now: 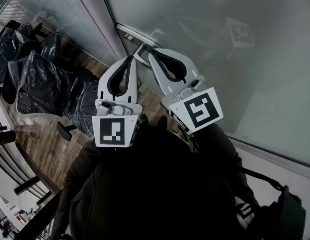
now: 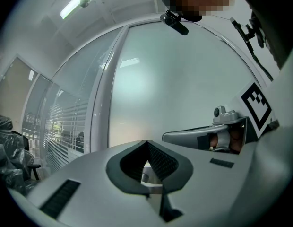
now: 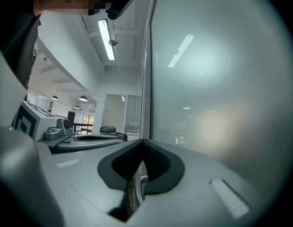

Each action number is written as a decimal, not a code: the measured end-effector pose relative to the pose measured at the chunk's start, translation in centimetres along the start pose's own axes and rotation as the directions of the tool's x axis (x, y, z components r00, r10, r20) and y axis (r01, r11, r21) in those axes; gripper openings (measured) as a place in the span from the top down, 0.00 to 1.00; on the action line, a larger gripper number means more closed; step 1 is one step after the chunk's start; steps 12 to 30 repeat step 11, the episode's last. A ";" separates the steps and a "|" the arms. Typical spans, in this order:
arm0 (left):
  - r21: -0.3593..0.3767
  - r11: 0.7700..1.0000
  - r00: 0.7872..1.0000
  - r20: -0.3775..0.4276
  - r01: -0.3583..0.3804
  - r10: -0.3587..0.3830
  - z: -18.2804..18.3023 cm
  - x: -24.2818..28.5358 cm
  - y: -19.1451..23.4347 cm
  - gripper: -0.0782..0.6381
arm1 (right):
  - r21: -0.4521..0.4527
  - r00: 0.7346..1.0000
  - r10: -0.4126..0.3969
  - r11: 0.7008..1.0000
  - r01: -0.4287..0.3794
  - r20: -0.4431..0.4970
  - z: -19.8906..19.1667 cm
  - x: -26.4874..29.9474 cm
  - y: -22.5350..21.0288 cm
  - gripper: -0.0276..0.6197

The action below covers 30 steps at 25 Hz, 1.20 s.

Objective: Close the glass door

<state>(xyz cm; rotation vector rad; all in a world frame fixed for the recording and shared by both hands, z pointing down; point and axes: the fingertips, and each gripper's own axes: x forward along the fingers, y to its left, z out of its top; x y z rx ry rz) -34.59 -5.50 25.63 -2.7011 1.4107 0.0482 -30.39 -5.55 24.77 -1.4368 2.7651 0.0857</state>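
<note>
The frosted glass door point(image 1: 235, 59) fills the upper right of the head view, with a metal fitting point(image 1: 135, 35) at its edge. My left gripper point(image 1: 130, 60) and right gripper point(image 1: 149, 54) lie side by side, both pointing at that fitting, tips just short of it or touching; I cannot tell which. Both are shut, jaws meeting at the tips, with nothing clearly held. In the left gripper view the closed left gripper point(image 2: 146, 142) faces the glass door point(image 2: 184, 79). In the right gripper view the closed right gripper point(image 3: 142, 141) faces the glass door point(image 3: 222, 79) near its vertical edge point(image 3: 147, 56).
Chairs wrapped in black plastic point(image 1: 40, 79) stand on the wooden floor point(image 1: 50, 149) at the left. A fixed glass wall with blinds point(image 2: 56, 131) adjoins the door's frame post point(image 2: 101, 108). The person's dark clothing point(image 1: 155, 184) and a dark bag point(image 1: 290, 214) fill the bottom.
</note>
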 end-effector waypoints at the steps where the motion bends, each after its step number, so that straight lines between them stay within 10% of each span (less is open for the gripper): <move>1: -0.002 1.000 1.000 0.001 -0.004 0.004 0.1 0.0 0.0 0.90 | 0.004 1.000 -0.001 1.000 0.001 -0.002 0.0 -0.1 0.0 0.96; 30: 0.000 1.000 1.000 -0.001 -0.022 0.022 0.4 -0.8 0.4 0.90 | 0.011 1.000 0.011 1.000 -0.011 -0.001 0.3 -0.1 0.8 0.96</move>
